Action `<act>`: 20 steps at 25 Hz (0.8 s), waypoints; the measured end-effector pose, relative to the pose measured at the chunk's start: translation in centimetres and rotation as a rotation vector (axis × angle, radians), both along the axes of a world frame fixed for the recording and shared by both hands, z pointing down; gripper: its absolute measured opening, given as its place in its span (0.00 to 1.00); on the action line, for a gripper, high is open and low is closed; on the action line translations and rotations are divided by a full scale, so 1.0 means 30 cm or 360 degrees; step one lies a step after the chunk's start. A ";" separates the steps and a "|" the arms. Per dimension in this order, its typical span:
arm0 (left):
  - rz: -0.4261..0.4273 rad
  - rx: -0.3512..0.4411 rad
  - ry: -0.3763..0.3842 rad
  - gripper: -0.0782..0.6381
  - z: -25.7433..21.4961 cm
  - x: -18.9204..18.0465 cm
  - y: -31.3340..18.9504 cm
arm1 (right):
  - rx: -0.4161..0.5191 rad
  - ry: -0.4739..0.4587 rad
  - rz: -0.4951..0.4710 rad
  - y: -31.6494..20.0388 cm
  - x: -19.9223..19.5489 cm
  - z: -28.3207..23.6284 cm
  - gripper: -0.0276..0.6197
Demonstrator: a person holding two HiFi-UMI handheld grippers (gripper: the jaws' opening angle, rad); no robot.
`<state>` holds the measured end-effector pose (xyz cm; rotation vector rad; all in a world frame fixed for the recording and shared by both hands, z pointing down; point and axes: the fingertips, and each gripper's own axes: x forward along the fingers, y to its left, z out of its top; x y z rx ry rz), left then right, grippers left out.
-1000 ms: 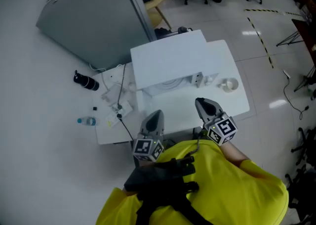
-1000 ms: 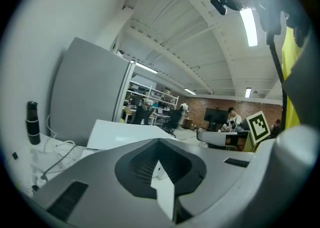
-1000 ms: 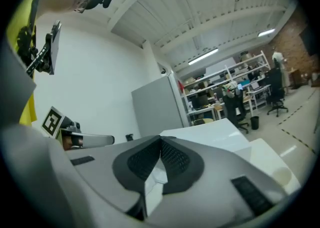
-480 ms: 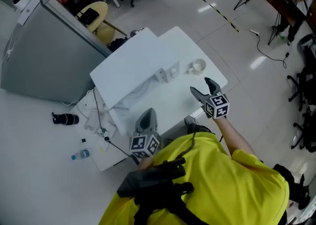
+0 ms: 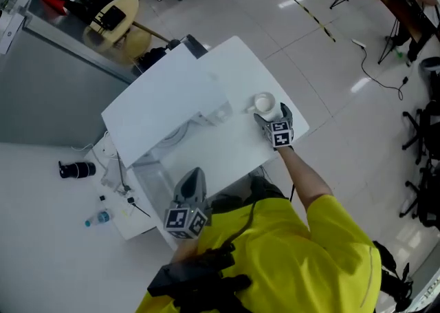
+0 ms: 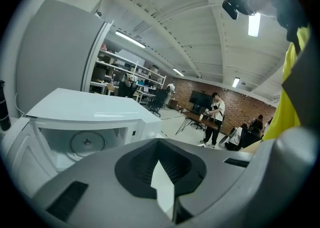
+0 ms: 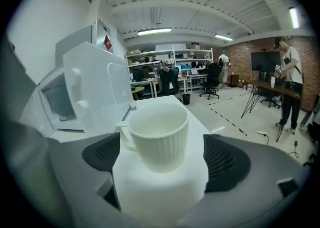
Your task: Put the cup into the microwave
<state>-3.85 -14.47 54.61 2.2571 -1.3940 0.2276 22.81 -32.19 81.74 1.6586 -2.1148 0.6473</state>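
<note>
- Cup [image 7: 159, 134] stands upright on the white table [image 5: 230, 150], mid-frame, untouched between the opening jaws of the right gripper [image 5: 271, 113].
- Left gripper [image 5: 191, 179], lower left: jaws together, empty.

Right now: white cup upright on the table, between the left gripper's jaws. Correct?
Wrong gripper. The cup stands between the jaws of the right gripper, which are opening and clear of its sides. The right gripper view shows this. The left gripper has its jaws together with nothing in them. Upright and on the table: correct.
</note>
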 end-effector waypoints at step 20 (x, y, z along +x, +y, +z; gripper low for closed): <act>-0.0497 -0.0054 -0.0037 0.10 0.127 -0.011 -0.070 | 0.0129 -0.0075 -0.0531 -0.023 -0.140 -0.231 0.78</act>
